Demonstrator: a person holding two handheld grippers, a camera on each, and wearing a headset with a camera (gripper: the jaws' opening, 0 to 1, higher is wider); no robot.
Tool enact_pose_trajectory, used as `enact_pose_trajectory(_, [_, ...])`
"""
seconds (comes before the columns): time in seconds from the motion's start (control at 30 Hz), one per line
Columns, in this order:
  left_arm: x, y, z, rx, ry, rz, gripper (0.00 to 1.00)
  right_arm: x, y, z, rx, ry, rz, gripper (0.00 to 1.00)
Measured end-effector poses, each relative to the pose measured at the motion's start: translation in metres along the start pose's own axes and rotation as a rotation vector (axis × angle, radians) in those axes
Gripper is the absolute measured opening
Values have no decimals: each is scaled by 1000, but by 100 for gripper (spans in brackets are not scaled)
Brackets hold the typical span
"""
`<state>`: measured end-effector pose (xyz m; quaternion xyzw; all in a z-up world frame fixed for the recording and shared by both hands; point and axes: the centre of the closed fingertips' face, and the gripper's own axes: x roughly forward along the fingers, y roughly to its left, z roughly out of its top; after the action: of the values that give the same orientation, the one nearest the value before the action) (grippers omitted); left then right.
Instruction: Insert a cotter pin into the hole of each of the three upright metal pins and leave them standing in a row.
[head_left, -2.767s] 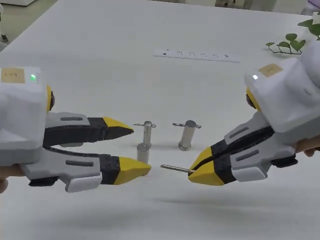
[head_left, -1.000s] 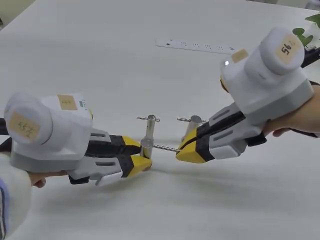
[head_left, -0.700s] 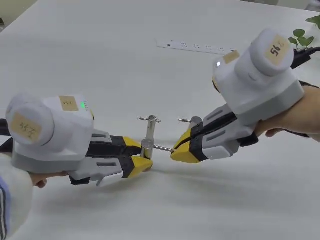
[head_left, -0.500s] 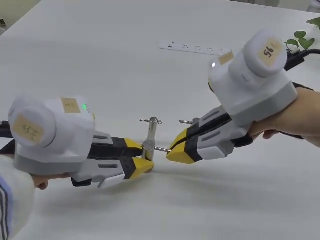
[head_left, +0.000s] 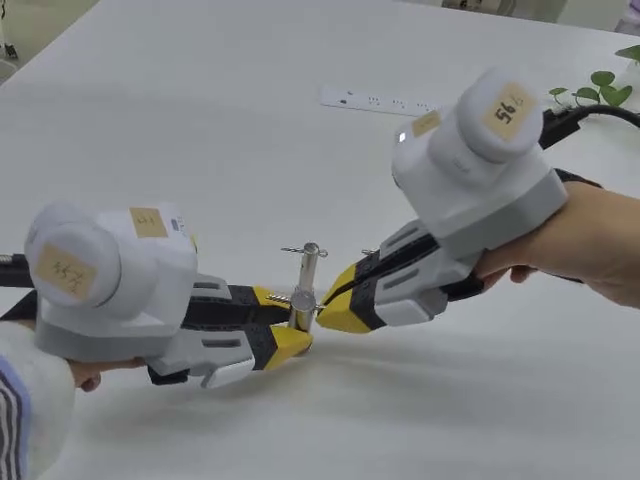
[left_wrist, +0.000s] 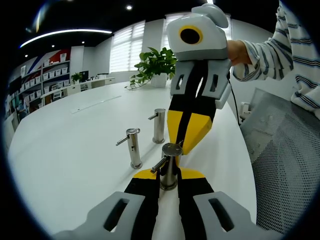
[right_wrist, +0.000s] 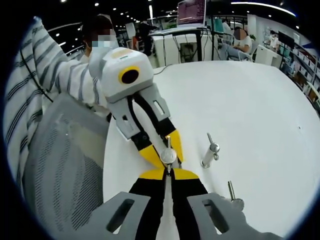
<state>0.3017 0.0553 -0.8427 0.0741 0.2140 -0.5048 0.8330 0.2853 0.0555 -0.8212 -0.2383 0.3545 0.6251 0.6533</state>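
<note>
1. The near metal pin (left_wrist: 169, 172) stands upright on the white bench (head_left: 200, 120), right between the two tools. The cotter pin (left_wrist: 159, 164) sits in the hole under its head, and in the left gripper view one end pokes out on the left side.
2. The left tool (left_wrist: 168, 176) has its yellow-tipped jaws closed in on either side of that pin's lower shaft, clamping it just above the bench. In the head view this tool (head_left: 296, 322) lies low and reaches in from the left.
3. The right tool (right_wrist: 169, 175) has its jaws drawn almost together, with only a thin slit between them. It grips the cotter pin's other end, and its tips are pressed up against the near metal pin (right_wrist: 168, 156). In the head view it (head_left: 328, 308) slopes down from the right, held by a bare hand (head_left: 580, 240).
4. The second metal pin (left_wrist: 133, 149) stands just beside the near one, upright, with its own cotter pin through it. In the head view it (head_left: 310, 262) rises just behind the tool tips.
5. The third metal pin (left_wrist: 159, 126) stands a little further back, also upright and carrying a cotter pin. The right tool's body hides most of it in the head view.
6. Further out on the bench lie a white power strip (head_left: 385, 100) and a leafy plant (head_left: 600, 85) at the far right edge.
</note>
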Motion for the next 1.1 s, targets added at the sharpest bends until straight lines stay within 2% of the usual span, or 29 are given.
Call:
enact_pose_trajectory(0.13, [0,0,1,-4,-2,2,12,-4,-3,-2,-5,2,-22,18])
enact_pose_trajectory(0.3, [-1,1,1,-1,-3,2,12,-10,-4,-8,12,11,-24,13])
enact_pose_trajectory(0.47, [-1,1,1,3,-2,4,12,-10,-1,-3,23,-8,-15,3])
enact_pose_trajectory(0.9, [-2,0,0,14,-4,4,12,-7,2,-2,33,-7,-1,4])
enact_pose_trajectory(1.1, [-2,0,-1,23,-2,7,12,-7,2,-2,30,-26,-14,13])
